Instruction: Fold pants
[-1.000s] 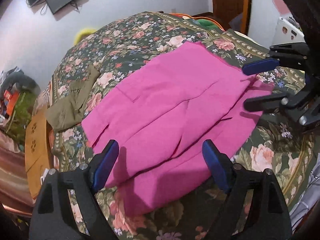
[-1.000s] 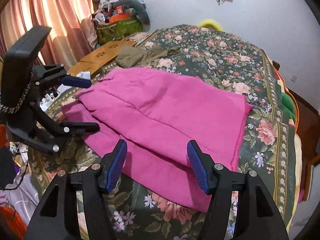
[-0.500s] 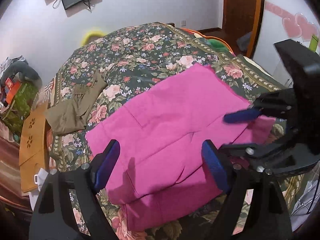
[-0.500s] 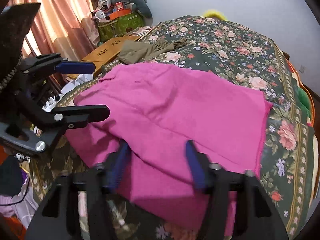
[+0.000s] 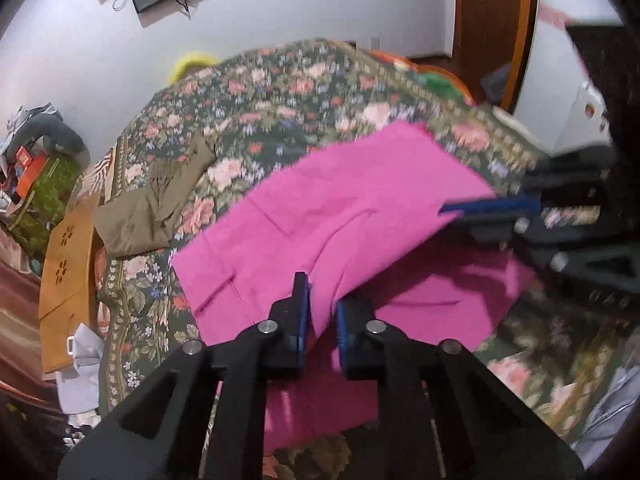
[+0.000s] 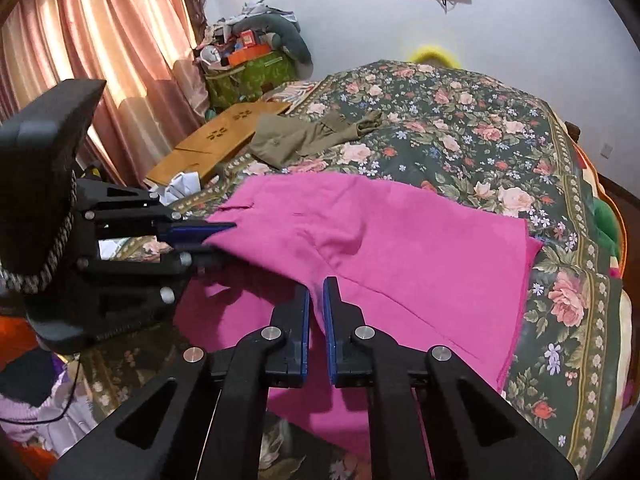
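Note:
Pink pants (image 5: 344, 216) (image 6: 400, 248) lie spread on the floral bedspread (image 5: 280, 92) (image 6: 460, 120). My left gripper (image 5: 320, 300) has its jaws closing tight on the near edge of the top layer, with a pinch of pink cloth between the blue pads. Seen from the right wrist, the left gripper (image 6: 220, 240) grips the pants' left end. My right gripper (image 6: 316, 292) is closing the same way, its pads pressing a fold of the pants. In the left wrist view the right gripper (image 5: 448, 212) is blurred and lifts the upper layer off the lower one.
Olive-green pants (image 5: 152, 208) (image 6: 304, 140) lie crumpled at the bed's far left side. A wooden board (image 5: 64, 264) (image 6: 224, 136) and crumpled white paper (image 5: 84, 344) sit beside the bed. A cluttered green box (image 6: 248, 72) and curtains (image 6: 100, 40) stand behind.
Both grippers went from wide open to shut on the near edge of the pink pants. The top layer now rises off the layer beneath.

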A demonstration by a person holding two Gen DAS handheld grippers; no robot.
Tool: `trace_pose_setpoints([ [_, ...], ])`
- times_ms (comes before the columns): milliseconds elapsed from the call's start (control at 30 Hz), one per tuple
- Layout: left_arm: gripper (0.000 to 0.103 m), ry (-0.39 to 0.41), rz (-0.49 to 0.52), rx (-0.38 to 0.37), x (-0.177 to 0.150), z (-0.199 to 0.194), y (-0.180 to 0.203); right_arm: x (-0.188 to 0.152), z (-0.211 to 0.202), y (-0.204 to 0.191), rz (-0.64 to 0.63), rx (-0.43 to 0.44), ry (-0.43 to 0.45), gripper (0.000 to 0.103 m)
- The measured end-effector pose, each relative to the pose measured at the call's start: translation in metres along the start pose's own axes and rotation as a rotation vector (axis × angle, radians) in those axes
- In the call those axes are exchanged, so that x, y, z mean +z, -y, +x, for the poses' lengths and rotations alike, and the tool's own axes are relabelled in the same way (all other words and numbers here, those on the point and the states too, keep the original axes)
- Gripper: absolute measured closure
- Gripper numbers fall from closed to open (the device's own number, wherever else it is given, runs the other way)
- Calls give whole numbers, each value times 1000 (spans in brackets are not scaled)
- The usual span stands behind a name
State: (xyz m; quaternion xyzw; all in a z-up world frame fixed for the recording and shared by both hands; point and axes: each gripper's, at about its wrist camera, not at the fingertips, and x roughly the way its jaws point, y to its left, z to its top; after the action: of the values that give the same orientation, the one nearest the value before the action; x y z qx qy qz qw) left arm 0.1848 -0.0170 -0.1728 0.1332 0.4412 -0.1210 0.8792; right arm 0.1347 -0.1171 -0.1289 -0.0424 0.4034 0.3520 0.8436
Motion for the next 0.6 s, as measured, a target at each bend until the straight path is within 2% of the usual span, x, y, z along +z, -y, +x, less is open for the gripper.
trace_pose_setpoints([
  [133, 91, 26, -6, -49, 0, -17, 3, -6, -12, -3, -14, -2, 9, 97],
  [400, 91, -26, -11, -75, -29, -15, 21, -32, -13, -13, -48, -15, -31, 97],
  [600, 87, -52, -66, -101, -38, -19, 18, -48, -11, -16, -55, -16, -73, 91],
])
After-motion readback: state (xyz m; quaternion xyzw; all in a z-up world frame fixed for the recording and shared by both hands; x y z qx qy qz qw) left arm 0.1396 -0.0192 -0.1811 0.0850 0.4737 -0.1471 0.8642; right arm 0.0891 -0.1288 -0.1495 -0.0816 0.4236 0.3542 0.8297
